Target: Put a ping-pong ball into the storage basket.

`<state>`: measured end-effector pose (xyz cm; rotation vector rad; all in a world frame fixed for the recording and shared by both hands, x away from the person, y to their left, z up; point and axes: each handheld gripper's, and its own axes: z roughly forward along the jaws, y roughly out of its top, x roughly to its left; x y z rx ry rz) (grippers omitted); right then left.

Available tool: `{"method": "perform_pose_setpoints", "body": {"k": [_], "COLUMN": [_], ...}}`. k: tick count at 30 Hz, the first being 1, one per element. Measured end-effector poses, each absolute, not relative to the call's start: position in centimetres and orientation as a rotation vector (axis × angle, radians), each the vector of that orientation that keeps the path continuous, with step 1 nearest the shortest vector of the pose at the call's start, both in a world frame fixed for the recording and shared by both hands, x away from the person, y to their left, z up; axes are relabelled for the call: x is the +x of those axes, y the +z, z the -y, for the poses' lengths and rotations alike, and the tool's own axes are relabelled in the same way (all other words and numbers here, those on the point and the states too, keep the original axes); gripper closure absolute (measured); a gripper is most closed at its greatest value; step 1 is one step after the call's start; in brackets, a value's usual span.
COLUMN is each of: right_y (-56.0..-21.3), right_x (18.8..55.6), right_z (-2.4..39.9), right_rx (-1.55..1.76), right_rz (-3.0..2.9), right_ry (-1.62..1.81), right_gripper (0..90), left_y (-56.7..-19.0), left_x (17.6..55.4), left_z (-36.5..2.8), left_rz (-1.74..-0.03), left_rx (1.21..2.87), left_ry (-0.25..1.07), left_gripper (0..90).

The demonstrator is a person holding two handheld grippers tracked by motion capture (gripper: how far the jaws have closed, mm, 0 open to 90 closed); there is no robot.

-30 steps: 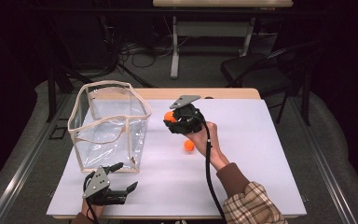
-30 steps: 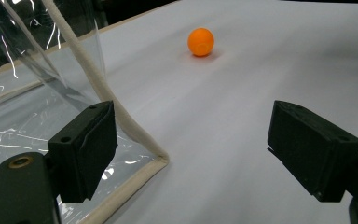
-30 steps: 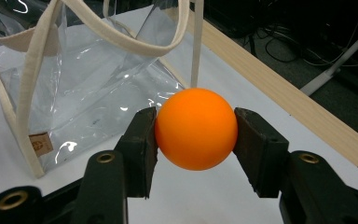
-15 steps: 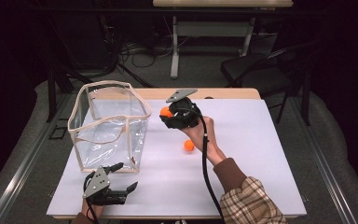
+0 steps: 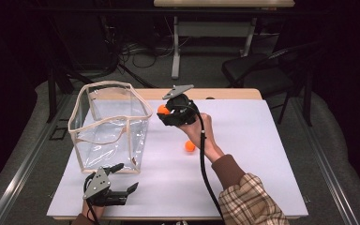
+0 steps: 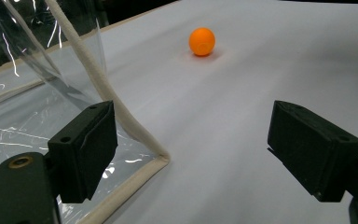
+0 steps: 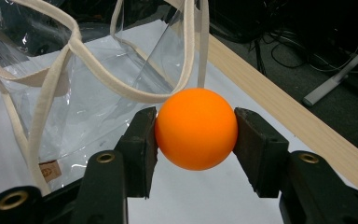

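The right gripper (image 5: 165, 112) sat near the centre of the high view, a little above the middle, raised off the desk (image 5: 262, 154), and its fingers (image 7: 142, 140) were clamped on an orange ball (image 7: 196, 128) from both sides. In the right gripper view that held ball sat at the centre of the frame, pressed between the two black pads, with the clear plastic bag (image 7: 88, 98) behind it in the upper left and its cream webbing handles (image 7: 121, 91) looping just above the ball. From above, the ball showed as an orange spot at the gripper's tip, just to the right of the bag's top rim and close to it; whether they touched I could not tell.

A second orange ball (image 5: 190, 146) lay on the white desk surface below and slightly right of the right gripper, beside the person's wrist. In the left gripper view it sat in the upper middle of the frame, well apart from the fingers.

The left gripper (image 5: 117, 192) rested low at the lower left of the high view, just below the bag's near corner. Its fingers (image 6: 86, 149) stood wide apart with nothing between them but bare desk; the bag's cream-trimmed bottom corner lay just beside the left finger
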<state>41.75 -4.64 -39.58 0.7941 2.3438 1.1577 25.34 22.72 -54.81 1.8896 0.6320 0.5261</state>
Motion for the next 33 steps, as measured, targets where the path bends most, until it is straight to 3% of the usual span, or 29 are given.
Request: {"method": "perform_pose_setpoints", "body": {"k": [33], "right_y": [-37.9], "right_x": [42.6], "right_z": [2.9], "right_rx": [0.756], "right_rz": [-2.329], "right_ry": [1.143], "right_gripper": [50.9], "left_y": [-54.8], "left_x": [25.3], "left_z": [-22.7], "left_rz": [-0.626], "left_rx": [1.888], "left_ry": [0.533], "left_gripper": [15.9]}}
